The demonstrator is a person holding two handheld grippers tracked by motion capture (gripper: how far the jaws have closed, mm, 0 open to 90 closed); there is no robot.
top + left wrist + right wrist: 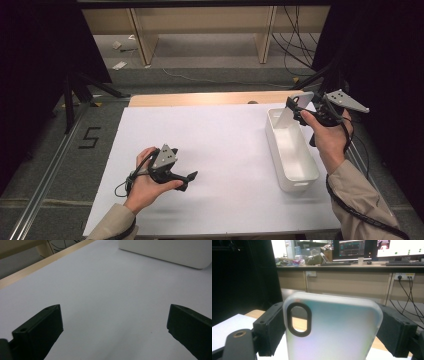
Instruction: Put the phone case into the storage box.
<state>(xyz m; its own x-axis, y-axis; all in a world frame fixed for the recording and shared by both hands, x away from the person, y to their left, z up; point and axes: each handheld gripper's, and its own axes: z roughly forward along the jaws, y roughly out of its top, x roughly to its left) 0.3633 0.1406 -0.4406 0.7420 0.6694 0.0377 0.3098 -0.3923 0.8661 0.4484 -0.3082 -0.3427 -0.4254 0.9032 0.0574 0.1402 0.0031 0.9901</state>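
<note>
A frosted translucent phone case point(334, 330) with an oval black-rimmed camera hole stands upright between the jaws of my right gripper point(332, 327), which is shut on its two long edges. In the high view the right gripper point(296, 106) holds the phone case point(295, 107) above the far end of a long white bin point(300, 170). My left gripper point(192, 176) rests low over the white table sheet point(210, 145) at the front left. Its jaws stand wide apart in the left gripper view, with nothing between them point(113, 322).
The white bin point(170, 251) lies lengthwise at the right of the sheet and looks empty. A wooden table edge point(210, 98) runs along the back. Beyond are desk legs, cables on the floor and black tripod legs point(85, 87) at left.
</note>
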